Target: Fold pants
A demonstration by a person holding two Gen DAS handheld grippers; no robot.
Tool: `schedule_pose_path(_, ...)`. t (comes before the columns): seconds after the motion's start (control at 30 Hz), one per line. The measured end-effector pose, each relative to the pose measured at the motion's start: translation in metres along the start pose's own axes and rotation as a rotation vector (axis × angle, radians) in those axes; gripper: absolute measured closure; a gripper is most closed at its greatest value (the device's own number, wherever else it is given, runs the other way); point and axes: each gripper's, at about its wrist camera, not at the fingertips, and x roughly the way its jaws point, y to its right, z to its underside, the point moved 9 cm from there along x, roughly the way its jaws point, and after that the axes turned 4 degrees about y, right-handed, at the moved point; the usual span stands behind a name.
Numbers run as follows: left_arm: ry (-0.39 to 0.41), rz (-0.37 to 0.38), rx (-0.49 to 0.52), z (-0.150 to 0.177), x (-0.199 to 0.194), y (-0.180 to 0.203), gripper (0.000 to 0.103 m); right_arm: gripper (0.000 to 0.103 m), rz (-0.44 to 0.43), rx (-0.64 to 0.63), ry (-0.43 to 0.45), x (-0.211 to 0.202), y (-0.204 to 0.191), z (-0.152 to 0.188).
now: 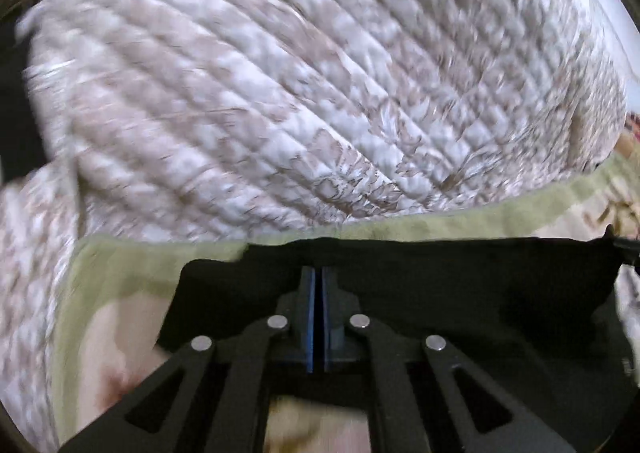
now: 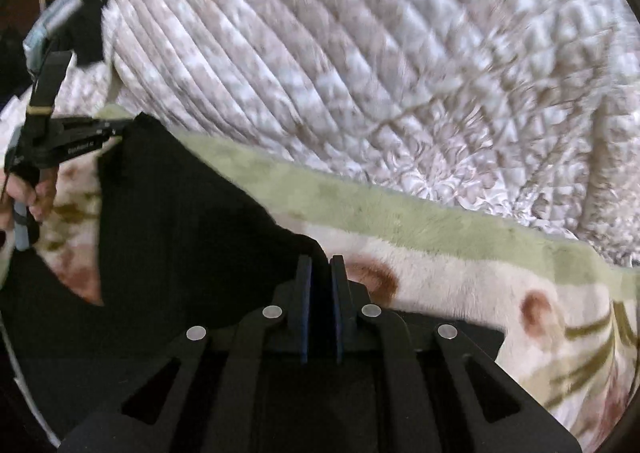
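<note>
The black pants, matte and limp, were seen stretched between the two grippers over a plush blanket of cream pile with a pale green border and brown blotches. Behind it, a quilted bedspread with a diamond-stitched, beige-and-white pattern was spread over the bed. The left gripper was pinching the fabric's upper edge, its blue-padded fingers pressed together on it. The right gripper was closed on a corner of the dark cloth, a narrow gap remaining between its fingers.
</note>
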Motion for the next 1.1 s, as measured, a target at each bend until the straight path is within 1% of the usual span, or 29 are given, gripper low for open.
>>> schedule_pose_path(0.07,0.024,0.017,-0.031,0.012,-0.031,-0.006,0.099,0.095,-0.005,0.011,0.03,-0.028,-0.018,0.007)
schedule_pose_path(0.1,0.036,0.027,-0.045,0.023,-0.051,-0.007,0.099,0.095,-0.011,0.013,0.047,-0.042,-0.028,0.012)
schedule_pose_path(0.13,0.046,0.032,-0.063,0.035,-0.067,-0.009,0.099,0.095,-0.022,0.019,0.058,-0.061,-0.042,0.024)
schedule_pose_path(0.2,0.054,0.049,-0.1,0.06,-0.098,-0.012,0.099,0.095,-0.021,0.021,0.063,-0.083,-0.06,0.045)
schedule_pose_path(0.23,0.05,0.051,-0.112,0.074,-0.109,-0.014,0.099,0.095,-0.027,0.036,0.06,-0.094,-0.07,0.061)
schedule_pose_path(0.3,0.035,0.071,-0.156,0.099,-0.128,-0.018,0.099,0.095,-0.037,0.071,0.031,-0.103,-0.085,0.091)
schedule_pose_path(0.37,0.002,0.074,-0.179,0.131,-0.136,-0.019,0.099,0.095,-0.036,0.127,-0.006,-0.108,-0.096,0.129)
schedule_pose_path(0.43,-0.035,0.086,-0.207,0.157,-0.142,-0.018,0.099,0.095,-0.04,0.205,-0.057,-0.105,-0.097,0.162)
schedule_pose_path(0.47,-0.06,0.086,-0.216,0.171,-0.143,-0.017,0.1,0.095,-0.043,0.234,-0.071,-0.104,-0.097,0.172)
schedule_pose_path(0.5,-0.075,0.087,-0.218,0.18,-0.143,-0.016,0.101,0.095,-0.048,0.28,-0.101,-0.102,-0.1,0.189)
schedule_pose_path(0.57,-0.099,0.104,-0.229,0.196,-0.148,-0.012,0.101,0.095,-0.038,0.316,-0.122,-0.102,-0.102,0.206)
schedule_pose_path(0.63,-0.103,0.1,-0.232,0.207,-0.158,-0.013,0.101,0.094,-0.05,0.382,-0.135,-0.103,-0.105,0.219)
schedule_pose_path(0.7,-0.103,0.09,-0.263,0.214,-0.168,-0.02,0.101,0.092,-0.049,0.441,-0.13,-0.108,-0.105,0.228)
schedule_pose_path(0.77,-0.093,0.066,-0.274,0.213,-0.173,-0.027,0.101,0.081,-0.045,0.507,-0.116,-0.116,-0.101,0.236)
schedule_pose_path(0.8,-0.082,0.067,-0.281,0.209,-0.173,-0.029,0.1,0.071,-0.043,0.531,-0.1,-0.12,-0.098,0.237)
schedule_pose_path(0.83,-0.085,0.06,-0.279,0.203,-0.17,-0.029,0.098,0.064,-0.044,0.547,-0.085,-0.124,-0.097,0.238)
schedule_pose_path(0.87,-0.09,0.047,-0.276,0.197,-0.165,-0.028,0.098,0.061,-0.043,0.565,-0.07,-0.127,-0.094,0.239)
schedule_pose_path(0.9,-0.082,0.046,-0.271,0.188,-0.159,-0.026,0.093,0.054,-0.038,0.594,-0.054,-0.13,-0.089,0.239)
schedule_pose_path(0.93,-0.068,0.046,-0.251,0.176,-0.15,-0.021,0.08,0.052,-0.032,0.627,-0.041,-0.13,-0.083,0.238)
schedule_pose_path(0.97,-0.065,0.026,-0.233,0.169,-0.141,-0.019,0.072,0.052,-0.029,0.651,-0.04,-0.128,-0.079,0.239)
schedule_pose_path(1.0,-0.069,0.013,-0.228,0.163,-0.13,-0.017,0.061,0.052,-0.032,0.681,-0.05,-0.125,-0.076,0.241)
schedule_pose_path(1.03,-0.078,0.02,-0.23,0.158,-0.118,-0.015,0.057,0.052,-0.041,0.727,-0.05,-0.122,-0.073,0.242)
schedule_pose_path(1.1,-0.108,-0.004,-0.195,0.153,-0.095,-0.012,0.054,0.052,-0.045,0.776,-0.024,-0.121,-0.067,0.24)
